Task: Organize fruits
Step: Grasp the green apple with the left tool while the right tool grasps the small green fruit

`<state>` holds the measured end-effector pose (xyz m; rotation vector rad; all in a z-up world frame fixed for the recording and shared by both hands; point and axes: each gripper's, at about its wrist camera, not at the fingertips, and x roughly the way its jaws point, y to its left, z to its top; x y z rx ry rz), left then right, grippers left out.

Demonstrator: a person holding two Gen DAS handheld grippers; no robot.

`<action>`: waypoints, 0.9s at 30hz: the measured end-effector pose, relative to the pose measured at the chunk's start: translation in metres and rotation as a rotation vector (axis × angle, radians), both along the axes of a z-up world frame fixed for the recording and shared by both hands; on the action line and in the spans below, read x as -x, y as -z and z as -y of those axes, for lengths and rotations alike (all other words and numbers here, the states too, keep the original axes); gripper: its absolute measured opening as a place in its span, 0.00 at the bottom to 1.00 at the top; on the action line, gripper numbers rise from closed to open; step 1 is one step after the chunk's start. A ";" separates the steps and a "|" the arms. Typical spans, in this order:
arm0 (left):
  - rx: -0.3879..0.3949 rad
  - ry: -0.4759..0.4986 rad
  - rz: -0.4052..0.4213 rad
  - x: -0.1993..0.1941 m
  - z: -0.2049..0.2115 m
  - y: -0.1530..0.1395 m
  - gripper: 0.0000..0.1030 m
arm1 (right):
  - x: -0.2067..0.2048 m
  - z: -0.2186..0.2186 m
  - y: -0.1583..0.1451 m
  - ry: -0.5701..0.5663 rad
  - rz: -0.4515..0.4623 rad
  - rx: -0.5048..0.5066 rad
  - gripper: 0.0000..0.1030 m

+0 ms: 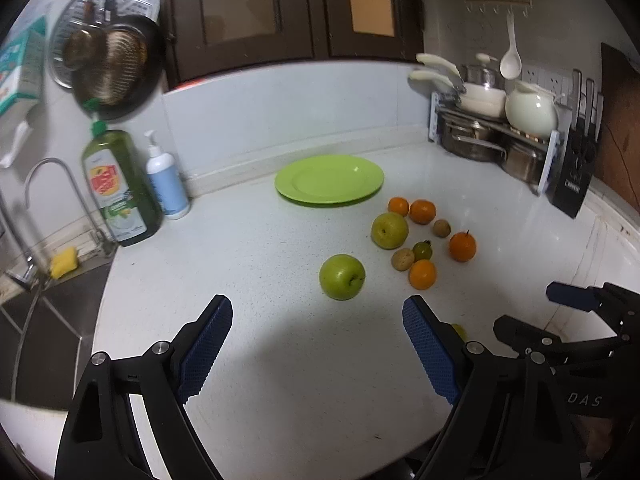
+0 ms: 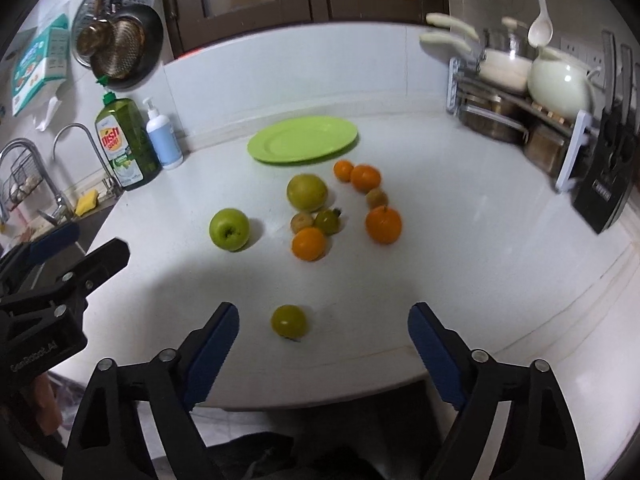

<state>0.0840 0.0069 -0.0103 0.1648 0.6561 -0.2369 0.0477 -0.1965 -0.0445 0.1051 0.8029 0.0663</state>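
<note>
- A small yellow-green fruit (image 2: 289, 321) lies near the counter's front edge (image 2: 320, 396) — mostly hidden behind a finger in the left view.
- Left gripper (image 1: 318, 330) and right gripper (image 2: 323, 338): jaws wide, empty.
- Fruit cluster (image 2: 344, 204) sits before the green plate (image 2: 302, 140); open counter around.

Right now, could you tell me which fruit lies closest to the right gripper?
The small yellow-green fruit, alone near the counter's front edge, just ahead of the right gripper; the other fruits cluster farther back.

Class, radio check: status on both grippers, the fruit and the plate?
Left gripper open, empty. Right gripper open, empty. Green plate bare; green apple on counter. Path unobstructed.
</note>
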 end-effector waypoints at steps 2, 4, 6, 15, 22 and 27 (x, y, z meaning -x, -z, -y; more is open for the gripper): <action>-0.007 0.038 -0.021 -0.012 -0.002 0.006 0.85 | -0.007 -0.006 0.008 0.016 -0.041 -0.017 0.78; -0.011 0.069 -0.035 -0.023 -0.004 0.011 0.85 | -0.011 -0.011 0.015 0.033 -0.069 -0.028 0.75; -0.015 0.103 -0.053 -0.034 -0.005 0.017 0.84 | -0.016 -0.015 0.021 0.057 -0.099 -0.041 0.70; -0.045 0.253 -0.118 -0.077 -0.002 0.039 0.81 | -0.033 -0.031 0.045 0.166 -0.206 -0.078 0.52; -0.044 0.342 -0.147 -0.102 0.005 0.056 0.77 | -0.043 -0.038 0.058 0.219 -0.262 -0.059 0.40; -0.032 0.396 -0.192 -0.118 0.016 0.068 0.69 | -0.049 -0.039 0.065 0.245 -0.293 -0.052 0.33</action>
